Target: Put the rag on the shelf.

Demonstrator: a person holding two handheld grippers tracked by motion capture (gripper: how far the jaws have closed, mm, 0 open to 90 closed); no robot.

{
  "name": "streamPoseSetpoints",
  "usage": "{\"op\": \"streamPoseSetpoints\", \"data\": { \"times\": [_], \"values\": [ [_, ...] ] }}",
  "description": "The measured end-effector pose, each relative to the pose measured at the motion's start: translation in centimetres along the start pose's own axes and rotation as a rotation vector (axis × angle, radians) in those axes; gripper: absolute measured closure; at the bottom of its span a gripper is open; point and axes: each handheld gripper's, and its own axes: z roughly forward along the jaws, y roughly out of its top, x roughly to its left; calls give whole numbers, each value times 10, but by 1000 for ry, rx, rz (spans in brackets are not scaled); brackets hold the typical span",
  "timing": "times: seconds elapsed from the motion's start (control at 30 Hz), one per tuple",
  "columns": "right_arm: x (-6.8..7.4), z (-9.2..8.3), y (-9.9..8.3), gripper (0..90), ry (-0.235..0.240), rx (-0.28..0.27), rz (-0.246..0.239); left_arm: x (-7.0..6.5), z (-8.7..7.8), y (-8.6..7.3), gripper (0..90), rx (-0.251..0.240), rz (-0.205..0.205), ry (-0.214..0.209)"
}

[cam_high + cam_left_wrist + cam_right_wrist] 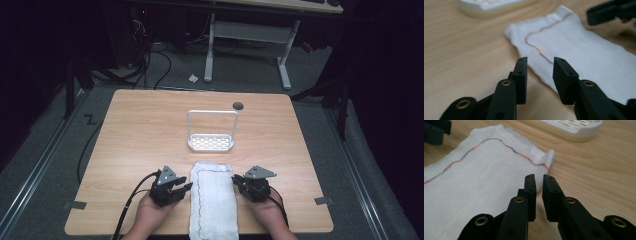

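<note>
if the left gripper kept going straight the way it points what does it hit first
Probably the near long edge of the white cloth, lying just ahead of the left gripper; its open jaws hold nothing. Depth is hard to judge.

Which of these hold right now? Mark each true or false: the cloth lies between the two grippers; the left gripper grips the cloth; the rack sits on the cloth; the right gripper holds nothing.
1. The cloth lies between the two grippers. True.
2. The left gripper grips the cloth. False: its jaws stand open at the cloth's edge.
3. The white rack sits on the cloth. False: it stands on the table beyond it.
4. The right gripper holds nothing. True.
</note>
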Motion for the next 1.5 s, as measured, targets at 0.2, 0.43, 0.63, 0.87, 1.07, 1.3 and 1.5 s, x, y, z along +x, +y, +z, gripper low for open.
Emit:
{"op": "streamPoseSetpoints", "data": {
  "times": [0.2,0.43,0.63,0.87,1.07,1.3,1.5],
  "values": [
    [-10,-8,-5,776,-14,-19,47,10,33,20,596,-2,-39,72],
    [-10,-6,-3,740,-9,-27,58,9,53,29,653,50,-88,106],
    [-9,1,3,669,2,-36,101,8,56,29,703,38,-138,112],
    [-3,18,20,636,-39,-57,116,4,61,32,740,31,-165,130],
    [-3,45,27,653,-102,1,141,5,63,33,761,17,-214,144],
    [-3,45,25,679,-102,21,152,7,67,36,736,21,-217,144],
    [-2,42,24,683,-106,13,148,3,68,36,758,24,-195,163]
  ]
}}
